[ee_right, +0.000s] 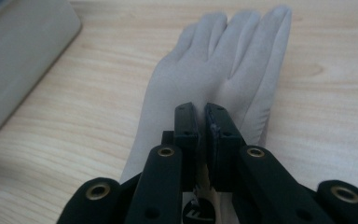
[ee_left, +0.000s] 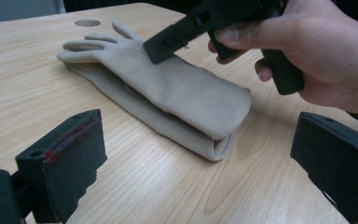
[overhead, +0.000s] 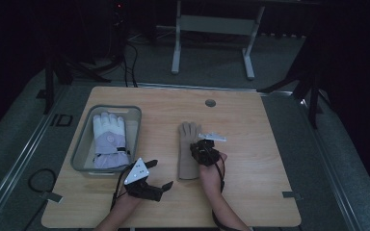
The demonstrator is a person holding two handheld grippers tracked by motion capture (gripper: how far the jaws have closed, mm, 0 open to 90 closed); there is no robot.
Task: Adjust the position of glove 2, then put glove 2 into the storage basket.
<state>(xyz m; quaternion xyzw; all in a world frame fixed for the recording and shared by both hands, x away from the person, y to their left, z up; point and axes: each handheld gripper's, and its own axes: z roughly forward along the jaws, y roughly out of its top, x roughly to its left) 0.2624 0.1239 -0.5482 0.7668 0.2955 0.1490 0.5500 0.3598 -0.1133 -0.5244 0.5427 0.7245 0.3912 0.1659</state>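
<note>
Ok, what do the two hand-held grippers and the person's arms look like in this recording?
Both are black two-jaw tools with dark cables trailing back along the forearms. The left hand-held gripper has blocky jaws, one with red marks on its inner face, and a grey three-cornered plate on top. The right hand-held gripper has brass-coloured rivets on its links and a similar plate. The forearms are bare, no sleeves.

Left gripper (overhead: 163,174): jaws stood wide apart, nothing between them.
Right gripper (ee_right: 203,122): jaws were pressed nearly together, pointing forward.
Right hand (ee_left: 307,51): wrapped around its gripper's handle.
</note>
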